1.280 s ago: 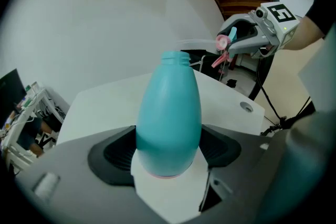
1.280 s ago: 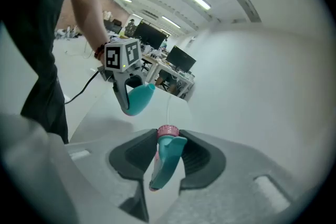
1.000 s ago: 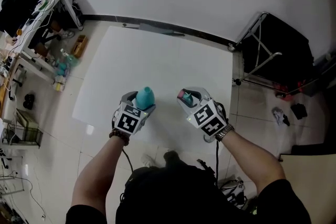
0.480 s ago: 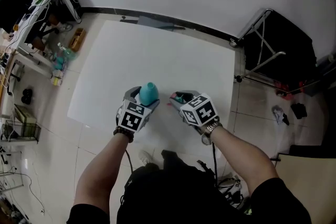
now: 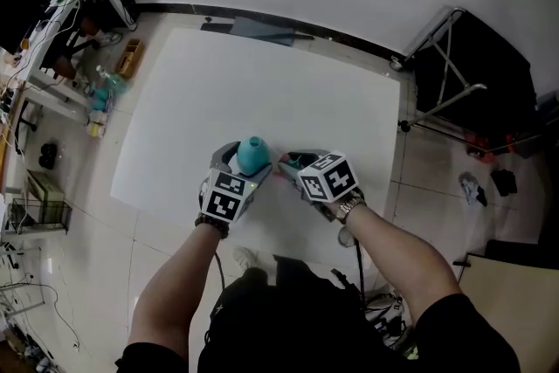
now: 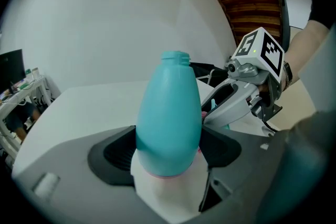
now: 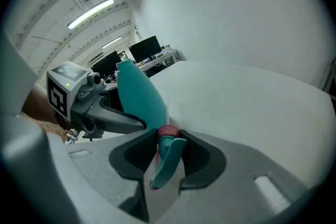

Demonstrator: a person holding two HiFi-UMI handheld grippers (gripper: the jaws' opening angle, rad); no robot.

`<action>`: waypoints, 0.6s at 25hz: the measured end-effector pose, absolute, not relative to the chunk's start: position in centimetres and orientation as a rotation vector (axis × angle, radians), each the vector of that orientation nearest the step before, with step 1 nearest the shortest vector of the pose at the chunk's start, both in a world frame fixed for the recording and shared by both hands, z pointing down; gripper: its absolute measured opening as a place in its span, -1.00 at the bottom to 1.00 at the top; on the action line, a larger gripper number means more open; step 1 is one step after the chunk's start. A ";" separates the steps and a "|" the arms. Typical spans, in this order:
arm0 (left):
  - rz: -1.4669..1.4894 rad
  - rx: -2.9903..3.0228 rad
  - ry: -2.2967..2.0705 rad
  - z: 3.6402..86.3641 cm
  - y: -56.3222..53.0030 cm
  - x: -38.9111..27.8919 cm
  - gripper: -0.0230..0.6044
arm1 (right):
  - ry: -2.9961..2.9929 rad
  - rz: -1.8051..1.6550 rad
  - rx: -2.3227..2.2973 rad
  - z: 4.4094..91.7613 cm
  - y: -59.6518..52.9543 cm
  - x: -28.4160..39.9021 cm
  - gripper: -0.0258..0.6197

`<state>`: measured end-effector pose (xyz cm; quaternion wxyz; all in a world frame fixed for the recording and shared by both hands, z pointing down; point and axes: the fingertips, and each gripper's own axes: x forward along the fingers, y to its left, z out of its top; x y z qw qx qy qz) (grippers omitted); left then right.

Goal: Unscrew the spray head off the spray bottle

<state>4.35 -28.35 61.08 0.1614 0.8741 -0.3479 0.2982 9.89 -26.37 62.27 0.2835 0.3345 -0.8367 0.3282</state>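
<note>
Two grips over the white table (image 5: 262, 83)

Clamps the teal spray bottle (image 6: 168, 113) between the left gripper's (image 5: 243, 160) wide-set jaws, bare neck pointing up. Pinches the spray head (image 7: 165, 157), pink collar uppermost, between the right gripper's (image 5: 290, 163) narrower jaws, unscrewed and apart from the bottle. Holds both over the table's near edge, side by side.
</note>
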 end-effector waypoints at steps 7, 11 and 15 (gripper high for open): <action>0.837 2.494 -0.997 61.6 -28.8 4.5 0.36 | -2.257 0.941 0.879 63.0 -27.3 9.7 -0.54; 0.843 2.494 -0.999 61.9 -28.8 4.6 0.36 | -2.249 0.932 0.868 63.5 -27.4 10.0 -0.50; 0.848 2.495 -0.988 62.0 -28.7 4.8 0.37 | -2.241 0.872 0.872 63.7 -27.6 10.2 -0.37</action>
